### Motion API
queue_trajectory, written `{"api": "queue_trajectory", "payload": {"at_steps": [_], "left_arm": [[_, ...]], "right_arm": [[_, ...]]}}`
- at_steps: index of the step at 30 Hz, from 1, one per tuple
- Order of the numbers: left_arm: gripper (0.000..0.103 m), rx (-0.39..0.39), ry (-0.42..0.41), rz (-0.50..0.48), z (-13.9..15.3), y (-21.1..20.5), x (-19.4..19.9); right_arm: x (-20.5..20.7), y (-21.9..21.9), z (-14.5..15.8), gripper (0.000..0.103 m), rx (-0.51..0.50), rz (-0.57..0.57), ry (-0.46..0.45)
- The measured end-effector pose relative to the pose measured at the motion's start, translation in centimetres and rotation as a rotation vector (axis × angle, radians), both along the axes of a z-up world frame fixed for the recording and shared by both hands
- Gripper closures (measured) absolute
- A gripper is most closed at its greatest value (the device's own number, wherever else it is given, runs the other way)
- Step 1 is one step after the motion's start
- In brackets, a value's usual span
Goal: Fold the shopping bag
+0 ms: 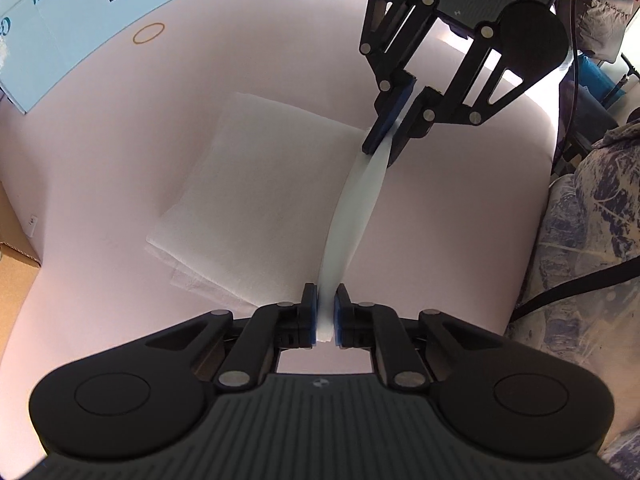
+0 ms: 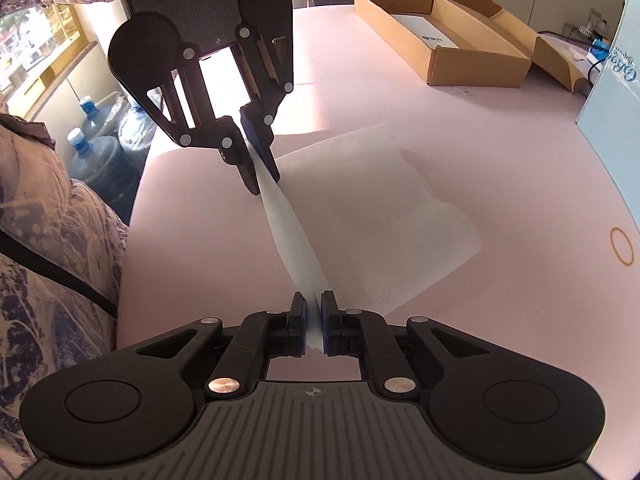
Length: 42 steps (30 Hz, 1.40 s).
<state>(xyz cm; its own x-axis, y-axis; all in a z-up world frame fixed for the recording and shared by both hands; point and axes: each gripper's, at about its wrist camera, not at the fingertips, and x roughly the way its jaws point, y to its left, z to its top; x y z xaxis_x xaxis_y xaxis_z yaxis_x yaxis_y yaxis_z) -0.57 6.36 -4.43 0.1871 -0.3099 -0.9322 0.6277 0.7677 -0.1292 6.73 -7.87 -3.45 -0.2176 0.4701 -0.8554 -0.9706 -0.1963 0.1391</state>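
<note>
We see the white shopping bag (image 1: 256,200) lying flat and folded on the pink table (image 1: 460,240), with one edge lifted off the surface into a narrow raised strip (image 1: 352,216) that runs between the two grippers. The left gripper (image 1: 326,312) has its blue pads (image 1: 310,318) pressed together on the near end of that strip, which passes straight up between the fingers. The right gripper (image 1: 386,136) pinches the far end, its jaws closed on the fabric as well. From the right wrist view the same holds: the right gripper (image 2: 314,322) is clamped on the strip (image 2: 294,240) at its fingertips, and the left gripper (image 2: 262,168) grips it further along, near the table's edge. The rest of the bag (image 2: 360,208) rests on the table to one side of the raised edge. A rubber band (image 2: 622,247) lies well apart from the bag, and an open cardboard box (image 2: 440,36) sits at the table's far side.
</note>
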Motion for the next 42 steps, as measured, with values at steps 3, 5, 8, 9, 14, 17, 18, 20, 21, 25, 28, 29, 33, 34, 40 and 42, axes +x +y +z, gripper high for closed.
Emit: {"api": "queue_trajectory", "payload": {"at_steps": [3, 5, 8, 9, 14, 17, 18, 20, 21, 25, 28, 29, 33, 34, 40, 42], "left_arm": [[0.094, -0.021, 0.059, -0.015, 0.0, 0.5, 0.5], [0.094, -0.042, 0.095, -0.008, 0.0, 1.1, 0.9], [0.094, -0.085, 0.115, 0.034, 0.1, 2.2, 1.5], [0.094, -0.100, 0.118, 0.049, 0.1, 2.6, 1.6], [0.090, -0.167, 0.152, 0.112, -0.1, 3.9, 1.9], [0.088, -0.188, 0.183, 0.147, -0.5, 4.5, 2.3], [0.088, -0.200, 0.194, 0.160, -0.6, 4.7, 2.5], [0.088, -0.229, 0.215, 0.185, -0.7, 5.4, 2.7], [0.088, -0.248, 0.229, 0.205, -1.0, 5.7, 2.7], [0.089, -0.294, 0.260, 0.267, -1.8, 6.4, 2.8], [0.089, -0.297, 0.241, 0.289, -1.7, 6.3, 2.4], [0.089, -0.298, 0.228, 0.299, -1.5, 6.1, 2.1], [0.080, -0.302, 0.125, 0.383, 0.4, 7.0, 0.7], [0.080, -0.316, 0.097, 0.410, 1.1, 7.5, 0.3], [0.080, -0.474, -0.118, 0.532, 6.6, 7.9, -2.3], [0.080, -0.502, -0.147, 0.520, 6.5, 5.8, -2.4]], "right_arm": [[0.7, 0.0, 0.1, 0.096, -0.012, -0.035, 0.084], [1.2, -0.1, 0.1, 0.096, -0.017, -0.067, 0.128], [2.2, -0.7, -0.4, 0.096, -0.031, -0.145, 0.210], [2.7, -1.0, -0.7, 0.096, -0.032, -0.180, 0.243], [5.0, -1.9, -2.3, 0.096, -0.035, -0.323, 0.408], [5.5, -2.1, -2.6, 0.096, -0.031, -0.365, 0.444], [5.7, -2.2, -2.7, 0.096, -0.030, -0.378, 0.455], [5.8, -2.2, -2.7, 0.096, -0.031, -0.389, 0.455], [5.8, -2.1, -2.8, 0.097, -0.036, -0.405, 0.461], [5.1, -1.5, -2.5, 0.098, -0.050, -0.413, 0.401], [4.5, -1.2, -2.5, 0.098, -0.052, -0.420, 0.377], [4.5, -1.2, -2.5, 0.098, -0.053, -0.424, 0.378], [4.4, -1.4, -2.5, 0.098, -0.049, -0.422, 0.365], [4.4, -1.5, -2.5, 0.098, -0.049, -0.423, 0.367], [4.8, -1.3, -2.8, 0.098, -0.052, -0.420, 0.390], [4.8, -1.2, -2.8, 0.098, -0.056, -0.417, 0.390]]}}
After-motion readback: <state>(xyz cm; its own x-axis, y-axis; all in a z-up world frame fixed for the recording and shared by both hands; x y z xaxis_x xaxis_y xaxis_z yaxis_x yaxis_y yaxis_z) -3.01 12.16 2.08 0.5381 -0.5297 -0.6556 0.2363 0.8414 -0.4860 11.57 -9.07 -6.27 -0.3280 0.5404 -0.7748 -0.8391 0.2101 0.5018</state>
